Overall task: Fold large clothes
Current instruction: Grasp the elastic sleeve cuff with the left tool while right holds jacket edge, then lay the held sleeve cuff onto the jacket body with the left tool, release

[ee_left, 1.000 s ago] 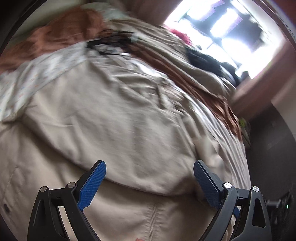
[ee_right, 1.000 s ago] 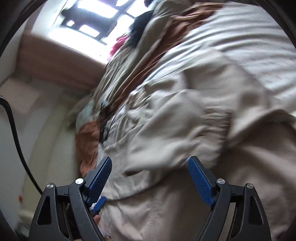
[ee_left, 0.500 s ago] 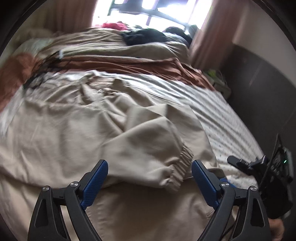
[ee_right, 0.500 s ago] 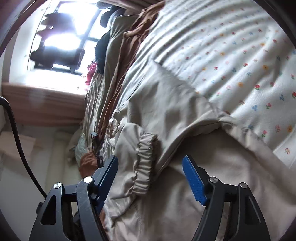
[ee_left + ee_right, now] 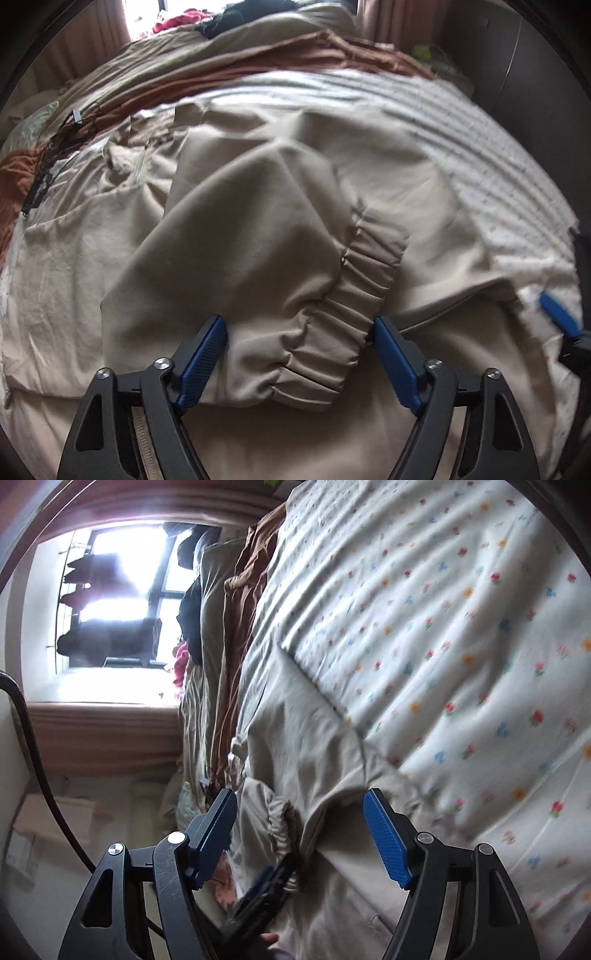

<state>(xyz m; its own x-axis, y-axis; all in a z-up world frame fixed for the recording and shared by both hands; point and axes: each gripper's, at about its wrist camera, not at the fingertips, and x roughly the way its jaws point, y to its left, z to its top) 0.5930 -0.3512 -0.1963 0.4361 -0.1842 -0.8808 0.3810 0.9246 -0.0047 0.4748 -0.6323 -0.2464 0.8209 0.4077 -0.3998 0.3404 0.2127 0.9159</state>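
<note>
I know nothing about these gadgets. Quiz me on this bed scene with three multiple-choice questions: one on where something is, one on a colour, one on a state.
1. Where does the elastic cuff of the beige jacket lie?
A. between the fingers of the left gripper
B. on the windowsill
C. on the floor

2. What colour are the gripper pads?
A. red
B. blue
C. green

3. How does the right gripper stand?
A. shut on the cuff
B. open, holding nothing
C. shut on the flowered sheet

Answers:
1 A: the left wrist view shows the gathered cuff lying between the two fingers.
2 B: all pads in both views are blue.
3 B: the right wrist view shows a wide gap between the fingers, with nothing pinched.
</note>
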